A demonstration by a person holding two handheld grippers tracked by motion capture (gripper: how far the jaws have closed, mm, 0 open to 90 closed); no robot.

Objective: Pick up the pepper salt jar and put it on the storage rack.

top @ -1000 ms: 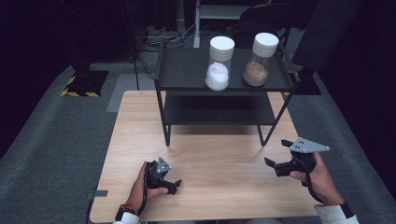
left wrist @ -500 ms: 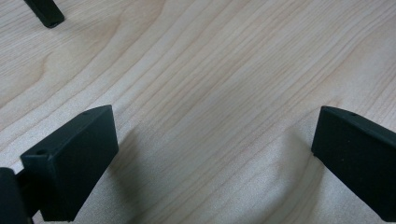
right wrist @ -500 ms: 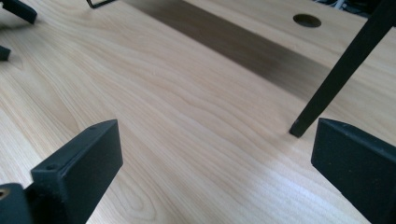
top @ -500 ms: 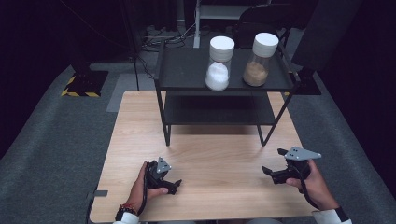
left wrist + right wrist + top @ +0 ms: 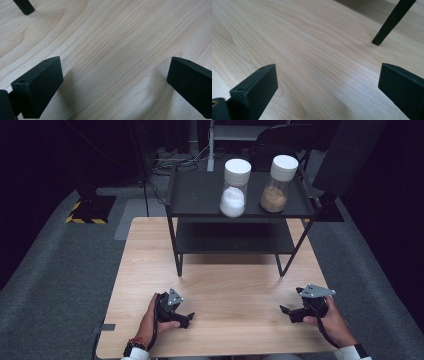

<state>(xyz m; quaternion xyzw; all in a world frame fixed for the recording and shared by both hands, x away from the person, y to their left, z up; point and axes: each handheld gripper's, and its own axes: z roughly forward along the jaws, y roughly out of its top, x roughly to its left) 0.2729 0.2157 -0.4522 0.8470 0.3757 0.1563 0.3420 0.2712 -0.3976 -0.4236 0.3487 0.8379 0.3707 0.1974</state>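
a dark room surrounds a pale wooden table (image 5: 220, 285) that carries a black 2-tier shelf rack (image 5: 200, 197). on the rack's top tier stand 2 white-capped jars, the jar of white powder (image 5: 234, 190) and, just beside it, the jar of brown grains (image 5: 278, 185).

over the last second the right gripper (image 5: 290, 314) has dropped from a raised, forward pose down toward the near edge of the table, while the left gripper (image 5: 186, 320) has stayed low on its side. that reads as both tools settling at rest, so any reach for the jars looks not yet begun or already over.

both pairs of jaws are spread wide with bare wood between them; neither has hold of anything. ahead of the right gripper's jaws, slightly off to one side, stands a rack leg (image 5: 393, 21). both jars sit well beyond and above the jaws of either gripper, far out of their span.
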